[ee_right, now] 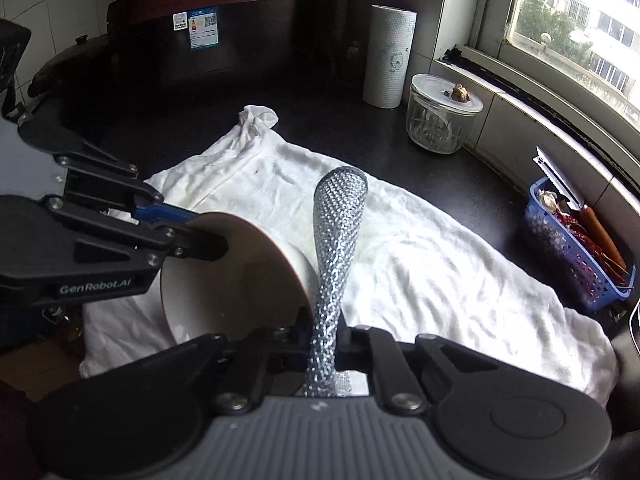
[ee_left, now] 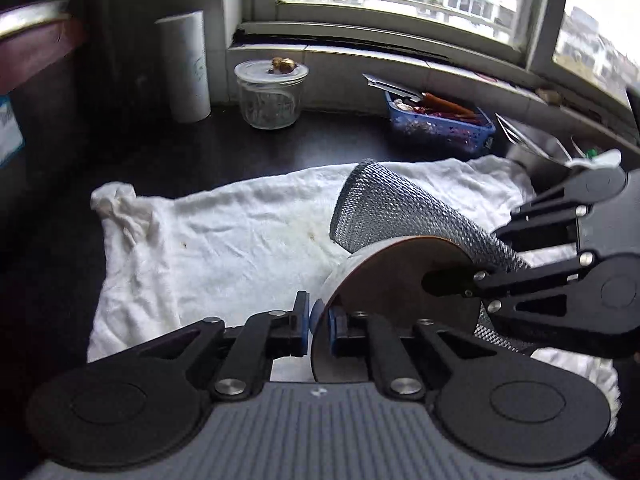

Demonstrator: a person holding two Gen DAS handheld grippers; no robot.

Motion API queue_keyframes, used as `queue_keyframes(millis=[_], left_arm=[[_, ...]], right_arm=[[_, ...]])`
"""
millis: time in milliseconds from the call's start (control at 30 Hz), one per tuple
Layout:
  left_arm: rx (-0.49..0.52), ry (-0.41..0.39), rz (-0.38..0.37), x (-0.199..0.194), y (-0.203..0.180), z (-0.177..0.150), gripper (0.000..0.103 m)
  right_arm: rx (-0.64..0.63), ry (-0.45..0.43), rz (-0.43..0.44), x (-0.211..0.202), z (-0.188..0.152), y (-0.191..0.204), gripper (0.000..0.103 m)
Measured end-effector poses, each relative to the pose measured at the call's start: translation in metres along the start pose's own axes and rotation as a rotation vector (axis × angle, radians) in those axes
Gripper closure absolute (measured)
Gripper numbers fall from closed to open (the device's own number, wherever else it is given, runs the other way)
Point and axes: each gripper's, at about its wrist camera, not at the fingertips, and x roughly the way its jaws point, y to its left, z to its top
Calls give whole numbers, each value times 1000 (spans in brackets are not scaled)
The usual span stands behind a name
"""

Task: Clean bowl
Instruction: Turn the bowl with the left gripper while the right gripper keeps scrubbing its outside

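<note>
My left gripper (ee_left: 319, 326) is shut on the rim of a bowl (ee_left: 394, 280), white outside and brown inside, held tilted above a white cloth (ee_left: 224, 248). The bowl also shows in the right wrist view (ee_right: 240, 276), with the left gripper (ee_right: 200, 236) on its left rim. My right gripper (ee_right: 326, 344) is shut on a silver mesh scrubbing cloth (ee_right: 336, 240) that stands up beside the bowl's right edge. In the left wrist view the scrubbing cloth (ee_left: 396, 208) lies against the bowl's far side, with the right gripper (ee_left: 476, 256) reaching in from the right.
A dark countertop (ee_left: 200, 144) carries a lidded glass jar (ee_left: 271, 94), a paper towel roll (ee_left: 186, 66) and a blue basket (ee_left: 440, 124) of utensils under the window sill. A dark red cooker (ee_right: 200, 24) stands at the back left.
</note>
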Motion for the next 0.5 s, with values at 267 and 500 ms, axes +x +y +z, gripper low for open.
queue_keyframes(millis=[267,500], left_arm=[[-630,74,-195,14,74,-28,87],[-946,146,-285,29,93,-59,87]], right_arm=[[41,47,61,18,-7,3,85],[32,52,61,22,-7,12,81]])
